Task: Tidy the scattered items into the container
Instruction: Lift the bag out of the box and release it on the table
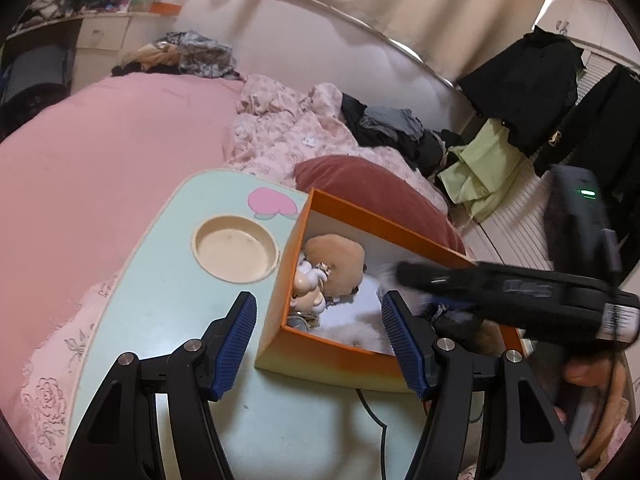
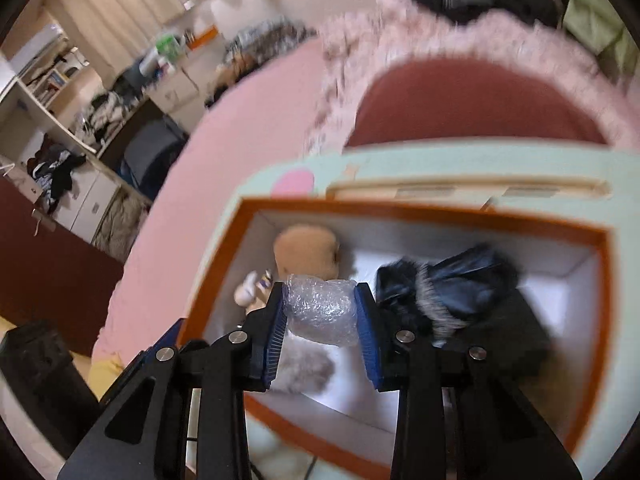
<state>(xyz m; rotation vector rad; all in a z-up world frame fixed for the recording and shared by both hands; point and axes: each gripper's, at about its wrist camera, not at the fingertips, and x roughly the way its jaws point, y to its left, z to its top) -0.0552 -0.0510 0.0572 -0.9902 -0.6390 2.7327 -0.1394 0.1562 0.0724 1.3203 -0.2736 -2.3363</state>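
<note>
The right claw [image 2: 320, 320], clamped on a bubble-wrap bundle [image 2: 322, 310], should lower over the orange box [image 2: 420, 210] before releasing; the left claw [image 1: 318, 344] stands apart, empty.

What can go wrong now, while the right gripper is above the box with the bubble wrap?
1. The bubble wrap bundle sits between the right gripper pads over the orange box; the grip looks loose, so it could drop early and land on the brown plush.
2. The left gripper straddles the box corner, with one finger inside. A nudge could slide the box on the small table.
</note>
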